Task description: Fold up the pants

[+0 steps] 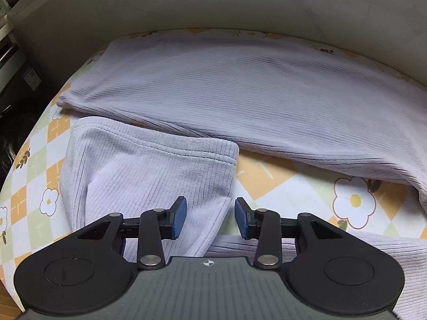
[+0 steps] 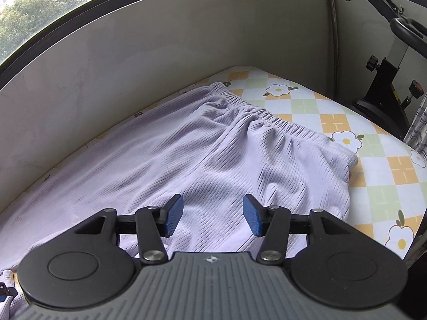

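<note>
In the left wrist view, the lilac ribbed pants (image 1: 240,88) are seen spread across the flower-patterned counter (image 1: 293,186), one leg stretched along the grey wall (image 1: 213,2) and the other leg's cuff (image 1: 149,144) doubled back toward the camera. The left gripper (image 1: 210,217) is held open above that nearer leg, nothing clasped between its blue pads (image 1: 179,217)

In the right wrist view, the gathered waistband (image 2: 267,114) is seen lying on the counter (image 2: 373,186). The right gripper (image 2: 213,216) is held open over the seat fabric, with nothing pinched
</note>
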Demonstrator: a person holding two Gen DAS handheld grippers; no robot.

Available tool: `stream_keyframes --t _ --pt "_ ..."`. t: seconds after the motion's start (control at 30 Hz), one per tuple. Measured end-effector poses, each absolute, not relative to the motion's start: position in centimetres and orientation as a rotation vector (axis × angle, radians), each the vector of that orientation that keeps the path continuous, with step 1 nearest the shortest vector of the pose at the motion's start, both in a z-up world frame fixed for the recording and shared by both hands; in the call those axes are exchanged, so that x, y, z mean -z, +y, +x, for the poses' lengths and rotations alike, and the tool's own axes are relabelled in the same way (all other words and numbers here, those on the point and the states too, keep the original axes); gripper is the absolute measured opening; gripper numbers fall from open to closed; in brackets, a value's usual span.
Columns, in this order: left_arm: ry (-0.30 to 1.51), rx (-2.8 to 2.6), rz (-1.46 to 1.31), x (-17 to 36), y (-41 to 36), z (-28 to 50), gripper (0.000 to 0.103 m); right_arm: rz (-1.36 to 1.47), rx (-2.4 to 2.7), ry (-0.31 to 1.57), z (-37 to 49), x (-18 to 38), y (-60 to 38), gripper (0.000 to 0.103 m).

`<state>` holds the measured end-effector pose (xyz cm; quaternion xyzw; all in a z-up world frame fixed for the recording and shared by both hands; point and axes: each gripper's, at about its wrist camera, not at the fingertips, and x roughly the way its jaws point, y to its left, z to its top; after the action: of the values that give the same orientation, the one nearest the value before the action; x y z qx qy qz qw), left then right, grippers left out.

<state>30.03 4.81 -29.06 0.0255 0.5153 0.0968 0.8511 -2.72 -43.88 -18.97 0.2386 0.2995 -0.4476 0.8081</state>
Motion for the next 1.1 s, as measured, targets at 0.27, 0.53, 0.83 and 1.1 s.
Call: stream_keyframes --t 0.27,0.53,0.83,1.1 --pt "1.103 -0.155 0.156 28.7 2.6 28.8 0.050 0.559 1.003 0.657 -3.9 19.6 -44.7 0.053" --pt "1.064 -0.230 0.156 27.4 3.9 25.8 0.050 0.589 0.966 0.668 -3.4 20.2 -44.5 0.053" --pt "1.060 -0.249 0.275 29.3 2.9 28.1 0.049 0.573 0.928 0.684 -2.6 20.6 -44.1 0.053" --pt "0.931 -0.358 0.010 24.9 4.7 27.3 0.005 0.583 0.963 0.640 -4.8 19.3 -45.4 0.054"
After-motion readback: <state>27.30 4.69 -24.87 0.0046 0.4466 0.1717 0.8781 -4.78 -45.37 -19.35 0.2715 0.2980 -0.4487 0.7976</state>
